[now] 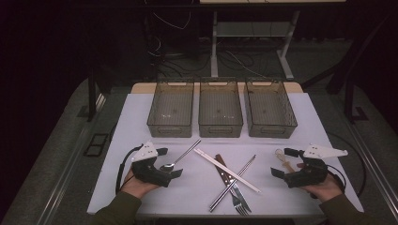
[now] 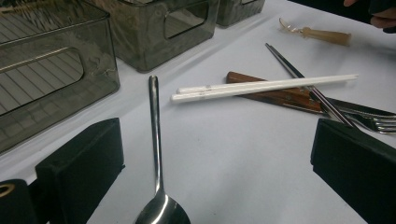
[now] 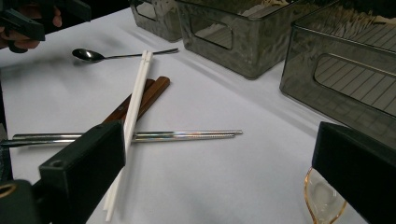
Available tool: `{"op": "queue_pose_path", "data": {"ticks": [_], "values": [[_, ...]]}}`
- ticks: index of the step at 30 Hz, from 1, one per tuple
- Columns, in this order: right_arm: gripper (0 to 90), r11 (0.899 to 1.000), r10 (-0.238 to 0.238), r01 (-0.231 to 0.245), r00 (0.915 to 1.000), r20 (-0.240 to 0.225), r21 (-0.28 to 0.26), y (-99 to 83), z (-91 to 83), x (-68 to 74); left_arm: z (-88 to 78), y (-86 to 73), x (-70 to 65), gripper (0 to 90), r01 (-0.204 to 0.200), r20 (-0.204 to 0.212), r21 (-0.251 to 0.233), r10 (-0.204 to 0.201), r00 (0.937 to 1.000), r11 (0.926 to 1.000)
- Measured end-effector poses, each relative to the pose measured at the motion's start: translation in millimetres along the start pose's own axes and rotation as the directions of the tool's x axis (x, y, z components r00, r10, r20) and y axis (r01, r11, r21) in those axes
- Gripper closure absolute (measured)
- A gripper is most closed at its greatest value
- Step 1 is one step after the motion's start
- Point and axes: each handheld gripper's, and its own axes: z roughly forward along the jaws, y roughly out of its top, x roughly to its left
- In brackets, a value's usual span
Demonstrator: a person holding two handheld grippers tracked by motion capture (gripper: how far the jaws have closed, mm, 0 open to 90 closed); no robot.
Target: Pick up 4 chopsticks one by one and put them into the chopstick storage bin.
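Note:
A metal spoon (image 1: 178, 158) lies at front left of the white table (image 1: 133, 117), and my left gripper (image 1: 170, 162) stands open with the spoon's bowl (image 2: 161, 210) between its jaws. In the middle, white chopsticks (image 1: 226, 169) cross metal chopsticks (image 1: 233, 183) over a wooden-handled knife and fork (image 1: 230, 180). My right gripper (image 1: 283, 162) is open at front right, beside a small amber spoon (image 1: 283, 158). The amber bowl (image 3: 322, 196) shows by its right-hand jaw. Both grippers are held in hands near the front edge and grip nothing.
Three smoky see-through bins (image 1: 170, 127) (image 1: 220, 127) (image 1: 272, 129) stand in a row at the back of the table, all looking empty. Cables trail from both grippers. Dark floor, desk legs and wires lie beyond the far edge.

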Motion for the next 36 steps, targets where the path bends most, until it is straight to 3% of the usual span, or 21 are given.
{"op": "queue_pose_path", "data": {"ticks": [15, 26, 36], "values": [[2.7, 1.0, -0.002, 0.002, 1.0, -0.005, 0.021, 5.9, 0.2, 1.9, 0.7, -2.9, -1.2, 0.0, 0.034, -0.02, -0.003, -0.034, 0.9992, 0.9994], [2.7, 0.999, -0.022, 0.023, 0.9993, -0.029, 0.031, 15.1, 11.0, 6.5, 0.3, -3.1, -1.4, 0.0, 0.038, -0.017, -0.005, -0.038, 0.9991, 0.9993], [2.7, 1.0, -0.014, 0.015, 0.9992, -0.036, 0.026, 20.1, 16.3, 8.2, 2.7, -2.3, -2.7, 0.0, 0.03, -0.013, 0.0, -0.03, 0.9995, 0.9995]]}}
